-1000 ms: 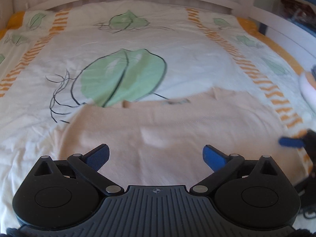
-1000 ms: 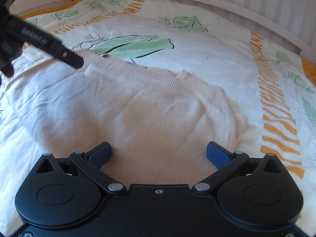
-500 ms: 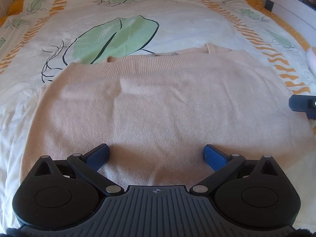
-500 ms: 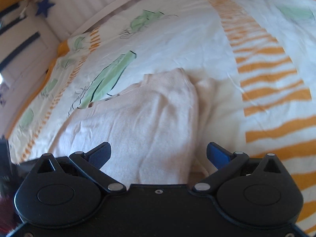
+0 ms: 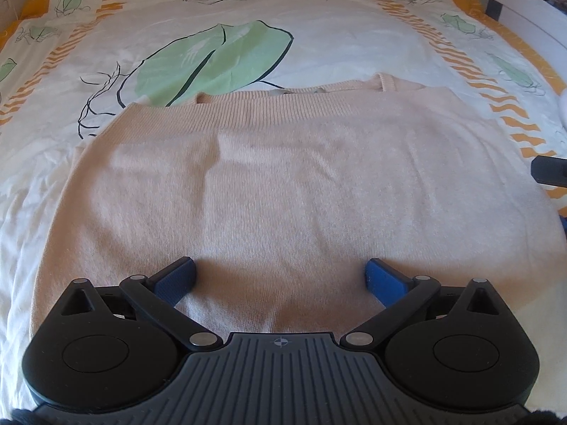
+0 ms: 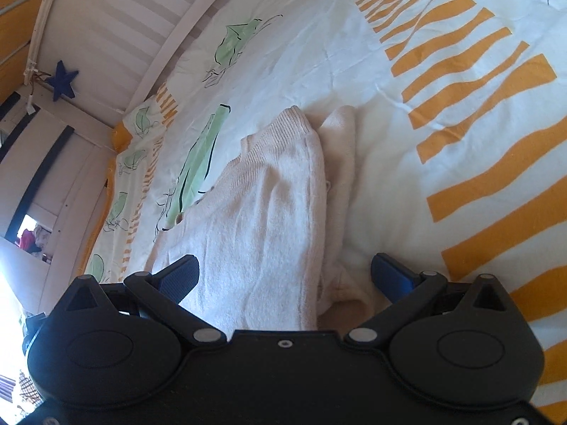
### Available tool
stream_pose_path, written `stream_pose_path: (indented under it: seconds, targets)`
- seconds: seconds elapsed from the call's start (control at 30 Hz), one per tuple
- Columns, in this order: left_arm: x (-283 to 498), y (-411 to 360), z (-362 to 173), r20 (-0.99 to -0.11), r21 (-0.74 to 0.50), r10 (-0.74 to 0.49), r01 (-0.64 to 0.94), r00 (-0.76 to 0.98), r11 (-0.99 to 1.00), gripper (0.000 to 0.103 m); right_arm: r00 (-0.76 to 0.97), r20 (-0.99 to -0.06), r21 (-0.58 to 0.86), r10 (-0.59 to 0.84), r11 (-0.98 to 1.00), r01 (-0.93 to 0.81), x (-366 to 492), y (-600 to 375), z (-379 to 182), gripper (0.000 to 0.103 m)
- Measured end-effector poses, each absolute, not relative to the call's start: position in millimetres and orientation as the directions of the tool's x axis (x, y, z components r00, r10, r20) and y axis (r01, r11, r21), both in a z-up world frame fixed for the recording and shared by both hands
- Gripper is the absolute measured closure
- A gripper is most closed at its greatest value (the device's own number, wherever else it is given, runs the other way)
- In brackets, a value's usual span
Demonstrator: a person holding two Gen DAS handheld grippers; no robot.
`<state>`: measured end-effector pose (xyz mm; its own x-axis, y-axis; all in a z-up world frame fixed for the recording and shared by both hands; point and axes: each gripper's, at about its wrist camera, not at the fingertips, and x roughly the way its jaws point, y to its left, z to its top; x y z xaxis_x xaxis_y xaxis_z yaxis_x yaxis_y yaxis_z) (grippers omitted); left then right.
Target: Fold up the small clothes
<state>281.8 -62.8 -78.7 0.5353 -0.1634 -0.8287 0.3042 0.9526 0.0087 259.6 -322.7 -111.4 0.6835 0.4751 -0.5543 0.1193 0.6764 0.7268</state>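
A peach knit sweater (image 5: 283, 184) lies folded in half on the bed, its ribbed hem and neckline at the far edge. My left gripper (image 5: 280, 276) is open, jaws wide, low over the sweater's near fold. In the right wrist view the sweater (image 6: 269, 219) shows from its right side, with a tucked sleeve layer beside it. My right gripper (image 6: 283, 272) is open and tilted, its jaws straddling the sweater's right edge. One right fingertip (image 5: 547, 170) shows at the right edge of the left wrist view.
The bed has a white duvet (image 5: 319, 46) with green leaves and orange stripes. A white slatted bed rail (image 6: 117, 32) runs along the far side, with a blue star (image 6: 62, 79) hanging on it. A white cabinet (image 6: 53, 184) stands beyond.
Both grippers have come closer to the sweater. My right gripper has swung to the sweater's right edge and rolled, so its view is tilted. Both stay open.
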Motion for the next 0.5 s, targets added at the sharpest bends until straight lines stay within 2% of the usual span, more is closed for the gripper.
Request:
stream_pose_path:
  seconds: [0.33, 0.5]
  targets:
    - [283.2, -63.4, -79.1, -0.832, 0.008, -0.158, 0.297, 0.531, 0.955, 0.0, 0.646, -0.508, 0.816, 0.569, 0.558, 0.15, 287.8, -336.9, -118.2, 0.0]
    - [281.6, -62.4, -79.2, -0.829, 0.004, -0.163, 0.297, 0.536, 0.955, 0.0, 0.596, -0.516, 0.819, 0.615, 0.559, 0.131, 295.0, -342.6, -111.9, 0.0]
